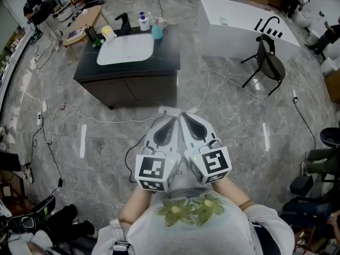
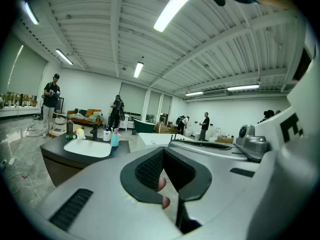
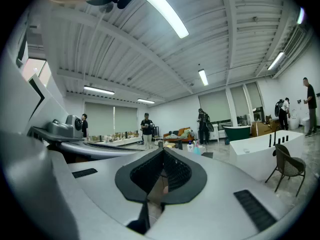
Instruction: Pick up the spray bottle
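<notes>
Short of the vanity [image 1: 166, 54], open floor [image 1: 127, 113] between, left tongs [image 1: 168, 112], right tongs [image 1: 186, 114] closed.

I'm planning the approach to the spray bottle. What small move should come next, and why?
Probably a step forward toward the vanity counter: the teal bottle by the sink, likely the spray bottle, stands well out of reach, and the left gripper and right gripper sit shut near the person's chest.

Spray bottle [image 1: 157, 31]: teal, upright, standing on dark counter [image 1: 166, 57], just beside the far right corner of white sink [image 1: 126, 51].
</notes>
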`<state>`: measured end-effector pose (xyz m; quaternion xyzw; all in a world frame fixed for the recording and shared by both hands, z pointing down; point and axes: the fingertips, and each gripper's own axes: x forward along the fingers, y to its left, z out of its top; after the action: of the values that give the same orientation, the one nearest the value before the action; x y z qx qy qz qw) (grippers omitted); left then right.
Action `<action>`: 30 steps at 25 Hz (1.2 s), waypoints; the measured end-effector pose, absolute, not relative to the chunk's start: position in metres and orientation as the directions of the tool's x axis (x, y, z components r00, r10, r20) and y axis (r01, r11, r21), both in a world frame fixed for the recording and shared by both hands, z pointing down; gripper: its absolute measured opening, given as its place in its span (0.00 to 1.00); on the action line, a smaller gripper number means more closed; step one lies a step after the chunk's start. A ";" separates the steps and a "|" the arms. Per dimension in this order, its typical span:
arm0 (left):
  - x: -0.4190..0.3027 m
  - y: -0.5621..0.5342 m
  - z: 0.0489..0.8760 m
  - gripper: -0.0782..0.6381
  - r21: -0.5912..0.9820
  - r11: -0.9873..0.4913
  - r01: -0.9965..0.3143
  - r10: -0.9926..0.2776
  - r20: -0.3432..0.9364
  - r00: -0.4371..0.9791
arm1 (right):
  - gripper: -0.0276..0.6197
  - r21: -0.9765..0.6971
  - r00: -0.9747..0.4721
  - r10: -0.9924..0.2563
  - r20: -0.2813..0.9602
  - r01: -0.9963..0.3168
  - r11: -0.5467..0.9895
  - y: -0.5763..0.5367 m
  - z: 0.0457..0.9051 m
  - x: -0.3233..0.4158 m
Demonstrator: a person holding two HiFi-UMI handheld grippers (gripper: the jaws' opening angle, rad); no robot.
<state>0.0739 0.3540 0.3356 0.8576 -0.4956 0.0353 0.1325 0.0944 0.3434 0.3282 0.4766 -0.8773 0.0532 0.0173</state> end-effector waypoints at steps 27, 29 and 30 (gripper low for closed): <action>0.067 0.292 0.341 0.12 0.197 -0.440 -0.876 -0.851 0.222 0.477 | 0.08 -0.065 -0.554 -0.827 0.093 -0.832 0.551 0.283 0.333 0.088; 0.063 0.280 0.343 0.12 0.199 -0.443 -0.874 -0.849 0.221 0.480 | 0.08 -0.051 -0.547 -0.832 0.092 -0.837 0.545 0.271 0.334 0.084; 0.061 0.272 0.343 0.12 0.201 -0.442 -0.874 -0.849 0.221 0.480 | 0.08 -0.046 -0.545 -0.833 0.092 -0.838 0.543 0.264 0.335 0.082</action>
<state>0.0609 0.2724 0.3434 0.8481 -0.5079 0.0436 0.1444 0.0816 0.2641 0.3350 0.4759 -0.8780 0.0422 0.0298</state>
